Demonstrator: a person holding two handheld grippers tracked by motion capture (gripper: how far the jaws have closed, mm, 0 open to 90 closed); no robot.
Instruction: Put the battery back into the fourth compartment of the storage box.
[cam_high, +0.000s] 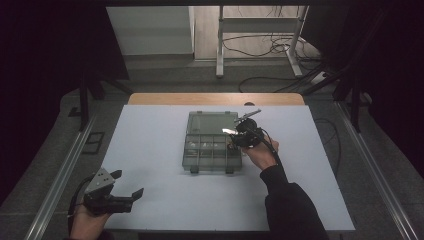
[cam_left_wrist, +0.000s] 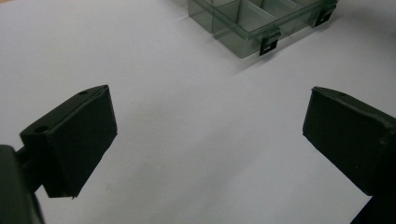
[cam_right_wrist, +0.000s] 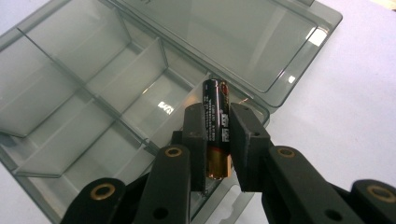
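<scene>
My right gripper (cam_right_wrist: 217, 135) clamps a black-and-copper cylindrical battery (cam_right_wrist: 217, 126) over the right-end compartments of the open, smoky clear plastic organiser box (cam_high: 210, 152) mid-table. My left gripper (cam_high: 127, 187), jaws spread and empty, sits near the white table's (cam_high: 150, 145) front left corner.

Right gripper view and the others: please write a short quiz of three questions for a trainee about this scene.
1. True or false: the right tongs are shut on a battery.
2. The left tongs are: A) open, with nothing between them; B) shut on the box; C) holding a battery.
3. Is the lid of the compartment box open or closed?

Key: 1 true; 2 A; 3 open, lying flat behind the box.
</scene>
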